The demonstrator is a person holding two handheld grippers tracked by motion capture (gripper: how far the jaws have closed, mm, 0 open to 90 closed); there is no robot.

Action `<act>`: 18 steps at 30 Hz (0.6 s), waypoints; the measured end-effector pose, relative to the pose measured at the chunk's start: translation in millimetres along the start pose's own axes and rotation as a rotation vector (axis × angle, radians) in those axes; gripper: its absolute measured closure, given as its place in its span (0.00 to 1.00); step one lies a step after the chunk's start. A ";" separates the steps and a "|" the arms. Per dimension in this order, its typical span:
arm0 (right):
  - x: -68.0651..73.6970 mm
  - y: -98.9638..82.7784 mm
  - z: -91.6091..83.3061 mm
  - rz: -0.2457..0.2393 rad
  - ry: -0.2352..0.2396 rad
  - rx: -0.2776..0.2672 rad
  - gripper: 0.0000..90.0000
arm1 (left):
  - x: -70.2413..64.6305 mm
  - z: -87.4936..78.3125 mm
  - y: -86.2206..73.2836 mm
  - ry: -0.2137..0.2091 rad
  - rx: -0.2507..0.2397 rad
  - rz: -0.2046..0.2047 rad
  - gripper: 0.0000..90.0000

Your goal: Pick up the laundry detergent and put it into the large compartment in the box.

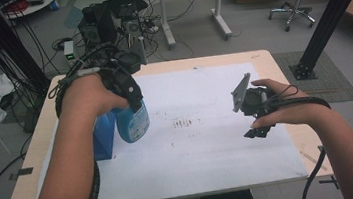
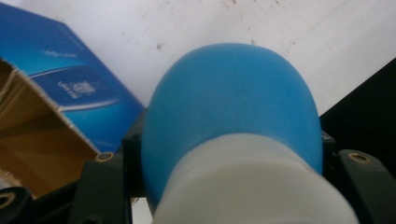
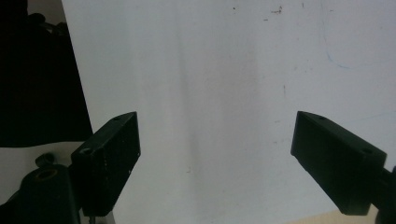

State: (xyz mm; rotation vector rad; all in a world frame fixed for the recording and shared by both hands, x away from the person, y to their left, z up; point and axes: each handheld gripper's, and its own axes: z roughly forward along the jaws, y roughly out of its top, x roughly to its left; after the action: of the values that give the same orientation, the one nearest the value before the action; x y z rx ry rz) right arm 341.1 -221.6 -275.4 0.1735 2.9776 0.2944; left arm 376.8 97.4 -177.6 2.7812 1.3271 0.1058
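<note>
My left gripper [image 1: 128,92] is clamped on a translucent blue plastic bottle [image 1: 133,122] with a white collar, lifted over the left part of the white sheet [image 1: 210,151] that covers the wooden table [image 1: 25,162]. The bottle's long axis runs roughly vertical, base downward, collar in the jaws. A blue cardboard box [image 1: 103,138] stands touching its left side. My right gripper [image 1: 258,131] hovers near the right edge, jaws wide apart and holding nothing; open sheet lies between.

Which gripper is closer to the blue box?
Left. The left gripper holds a blue bottle right beside the blue box; the right gripper hangs open far across the white sheet.
</note>
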 end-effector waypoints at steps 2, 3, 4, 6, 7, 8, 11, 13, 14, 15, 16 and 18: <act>-0.4 1.0 0.3 -0.002 0.003 0.003 0.18 | 4.3 -8.1 -0.9 0.007 -0.003 -0.027 0.44; -0.7 1.6 0.5 -0.003 0.003 0.002 0.18 | 6.1 -11.0 -1.2 0.009 -0.005 -0.036 0.44; -0.8 2.0 0.6 -0.004 0.003 0.002 0.18 | 8.8 -16.4 -1.9 0.012 -0.008 -0.048 0.44; -1.1 3.2 0.8 -0.005 0.004 0.003 0.18 | 13.0 -24.2 -2.8 0.013 -0.011 -0.064 0.44; -1.3 3.7 0.7 -0.008 0.005 0.006 0.18 | 16.3 -30.4 -3.6 0.013 -0.012 -0.077 0.44; -1.5 4.3 1.0 -0.008 0.004 0.007 0.18 | 17.7 -33.3 -4.1 0.014 -0.011 -0.081 0.44; -1.8 4.8 1.1 -0.010 0.005 0.009 0.18 | 22.6 -43.8 -5.9 0.022 -0.014 -0.103 0.44; -2.4 5.0 1.3 -0.008 0.007 0.011 0.18 | 26.7 -50.6 -7.4 0.029 -0.014 -0.117 0.44; -2.7 5.0 1.7 -0.007 0.008 0.012 0.18 | 28.9 -53.6 -8.4 0.034 -0.016 -0.128 0.44; -3.0 5.1 2.2 -0.008 0.007 0.012 0.18 | 31.4 -56.4 -9.5 0.033 -0.015 -0.141 0.44; -3.2 5.4 2.5 -0.008 0.008 0.013 0.18 | 34.6 -59.0 -10.6 0.035 -0.013 -0.148 0.44; -3.6 5.9 3.1 -0.010 0.009 0.014 0.18 | 41.0 -63.6 -13.2 0.034 -0.017 -0.182 0.44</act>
State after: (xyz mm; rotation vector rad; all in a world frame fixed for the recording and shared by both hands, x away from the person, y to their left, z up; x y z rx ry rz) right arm 345.6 -215.7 -276.7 0.1595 2.9888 0.2734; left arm 386.8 139.1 -113.8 2.6406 1.5722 0.1556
